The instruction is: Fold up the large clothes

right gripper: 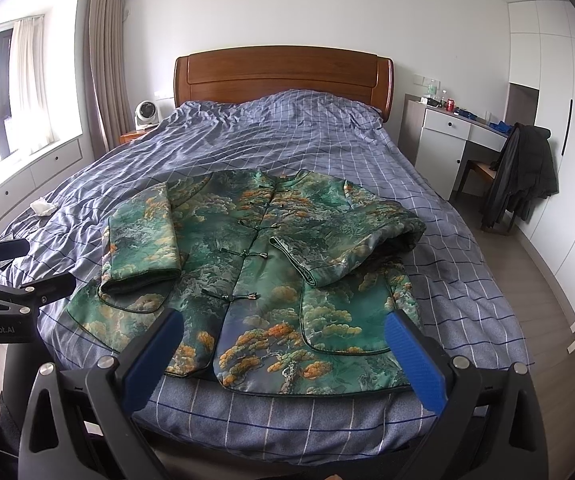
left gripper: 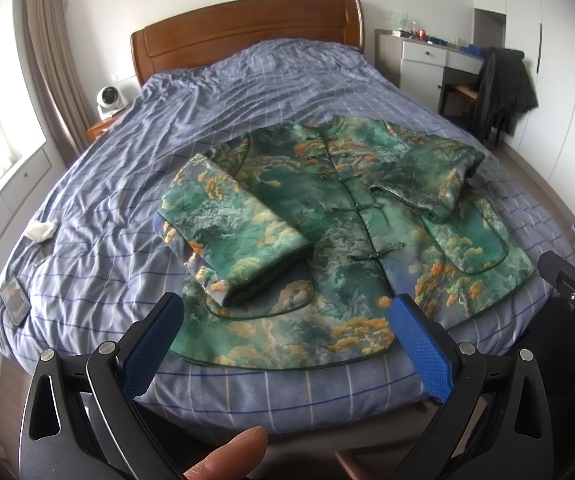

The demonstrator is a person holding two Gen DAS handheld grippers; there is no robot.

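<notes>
Glossy green satin jacket with orange-and-cream cloud print and knot buttons (left gripper: pixel 339 240) lies face-up at the foot of the rumpled blue checked bed cover (left gripper: pixel 127 184), both padded sleeves folded in over the front. Left gripper (left gripper: pixel 287 332): textured blue pads spread wide, holding nothing, above the hem. Right gripper (right gripper: pixel 283 344): same, jaws wide apart, empty, clear of the fabric.

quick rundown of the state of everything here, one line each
jacket: flat on the bed, front up, fastened, both sleeves folded in
left gripper: open, empty, above the hem
right gripper: open, empty
bedcover: spread, wrinkled
desk drawer: shut
dark coat: draped over a chair
</notes>
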